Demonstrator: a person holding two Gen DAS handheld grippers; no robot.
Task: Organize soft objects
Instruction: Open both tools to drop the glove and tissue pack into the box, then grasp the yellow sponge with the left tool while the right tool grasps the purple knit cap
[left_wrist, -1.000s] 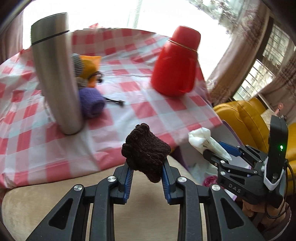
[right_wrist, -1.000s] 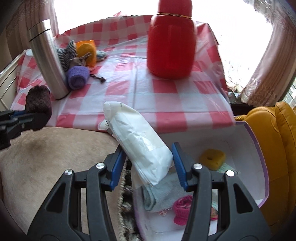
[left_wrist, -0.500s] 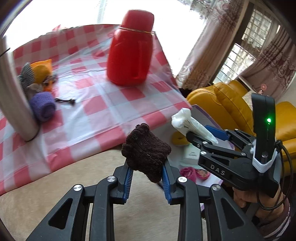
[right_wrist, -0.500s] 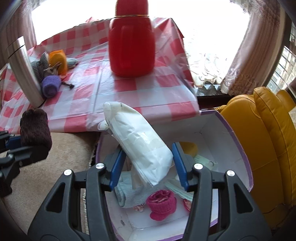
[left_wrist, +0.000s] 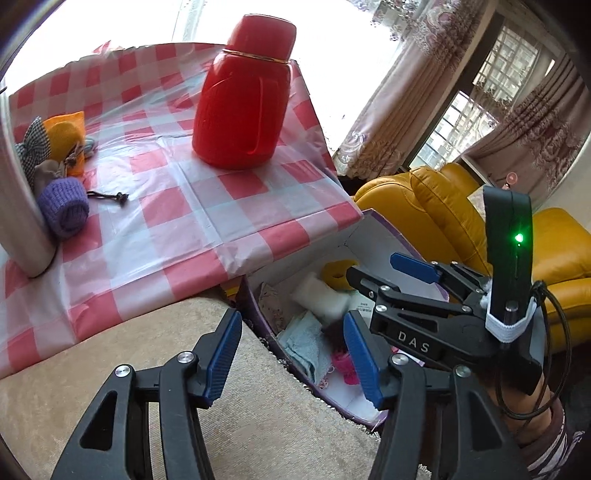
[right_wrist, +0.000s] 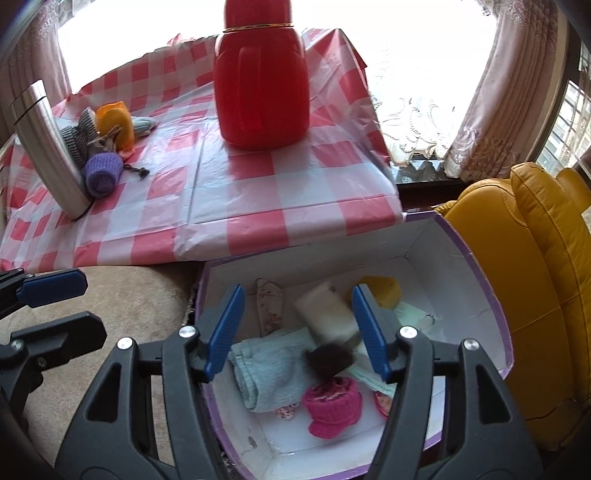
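Observation:
Both grippers are open and empty above a white box with a purple rim (right_wrist: 476, 258). My right gripper (right_wrist: 297, 328) hangs over the box; my left gripper (left_wrist: 291, 354) is at its left edge. In the box lie a white soft packet (right_wrist: 325, 312), a brown knit piece (right_wrist: 328, 360), a pale blue towel (right_wrist: 266, 373), a pink knit hat (right_wrist: 332, 406) and a yellow sponge (right_wrist: 384, 290). On the checked table sit a purple knit roll (right_wrist: 101, 173), an orange soft item (right_wrist: 114, 122) and a checked cloth pouch (right_wrist: 79, 138).
A red flask (right_wrist: 260, 77) stands mid-table and a steel thermos (right_wrist: 48, 147) at the left. A yellow leather sofa (right_wrist: 535, 277) is right of the box. A beige cushion (left_wrist: 110, 354) lies under the left gripper. Curtains hang behind.
Both grippers opened. The brown knit piece left the left gripper and the white packet left the right one; both now lie in the box. Both grippers moved right, over the box.

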